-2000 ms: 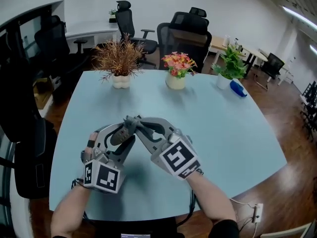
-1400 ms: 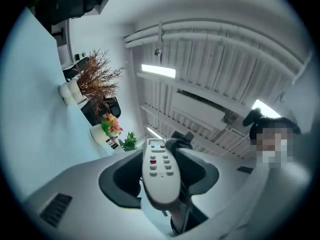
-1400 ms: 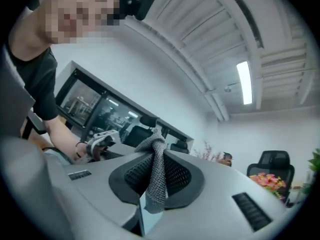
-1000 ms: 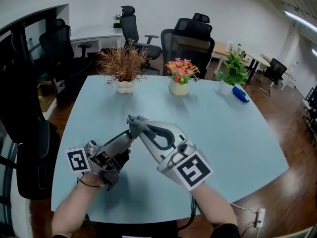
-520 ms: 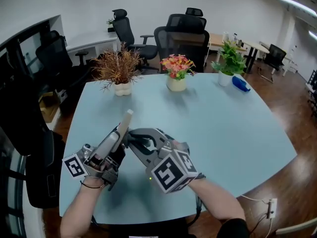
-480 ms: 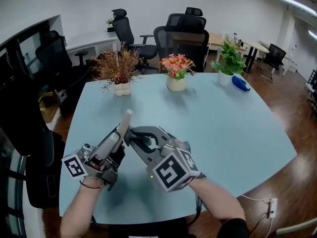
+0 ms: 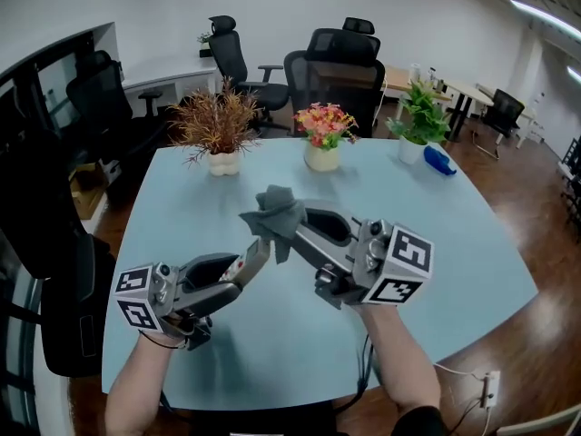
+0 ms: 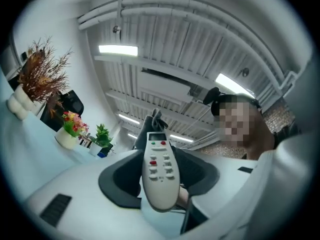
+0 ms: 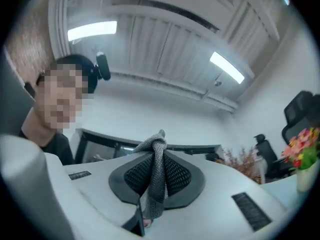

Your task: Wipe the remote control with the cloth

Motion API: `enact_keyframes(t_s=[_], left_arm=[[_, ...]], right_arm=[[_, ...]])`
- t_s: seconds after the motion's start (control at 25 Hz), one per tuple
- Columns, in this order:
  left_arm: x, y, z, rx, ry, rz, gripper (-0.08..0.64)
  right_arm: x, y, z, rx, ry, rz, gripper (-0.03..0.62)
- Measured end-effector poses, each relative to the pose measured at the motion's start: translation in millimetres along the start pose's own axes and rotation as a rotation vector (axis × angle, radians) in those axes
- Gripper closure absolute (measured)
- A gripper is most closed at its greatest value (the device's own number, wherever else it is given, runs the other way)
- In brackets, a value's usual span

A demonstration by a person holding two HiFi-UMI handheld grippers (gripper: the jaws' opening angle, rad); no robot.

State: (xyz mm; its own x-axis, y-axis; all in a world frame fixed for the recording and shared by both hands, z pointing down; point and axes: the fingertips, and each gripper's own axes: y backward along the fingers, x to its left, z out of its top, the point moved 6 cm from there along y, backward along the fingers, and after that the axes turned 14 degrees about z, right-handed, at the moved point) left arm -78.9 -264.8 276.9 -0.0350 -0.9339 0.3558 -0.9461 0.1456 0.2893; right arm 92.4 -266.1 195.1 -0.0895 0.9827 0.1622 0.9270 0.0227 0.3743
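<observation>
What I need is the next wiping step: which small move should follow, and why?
Probably sweep the right gripper, shut on the grey cloth, down along the remote control: the left gripper holds it tilted up, cloth beside its tip.

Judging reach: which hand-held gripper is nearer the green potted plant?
Right. The right hand-held gripper lies below-left of the green potted plant; the left hand-held gripper lies lower, further left.
</observation>
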Motion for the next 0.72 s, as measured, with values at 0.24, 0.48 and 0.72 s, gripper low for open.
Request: enact_keyframes(t_s=[0.24, 0.48, 0.72], left_arm=[[-1, 1, -1, 0.007, -0.024, -0.007, 0.368], [-8, 3, -1, 0.026, -0.104, -0.018, 0.368], [3, 11, 7, -0.003, -0.153, 0.078, 0.367]], right_arm=[[5, -7, -17, 0.028, -0.164, 0.172, 0.566], [-40, 12, -68, 0.344, -0.182, -0.2, 0.566], [-12, 5, -24, 0.001, -0.241, 0.121, 0.566]])
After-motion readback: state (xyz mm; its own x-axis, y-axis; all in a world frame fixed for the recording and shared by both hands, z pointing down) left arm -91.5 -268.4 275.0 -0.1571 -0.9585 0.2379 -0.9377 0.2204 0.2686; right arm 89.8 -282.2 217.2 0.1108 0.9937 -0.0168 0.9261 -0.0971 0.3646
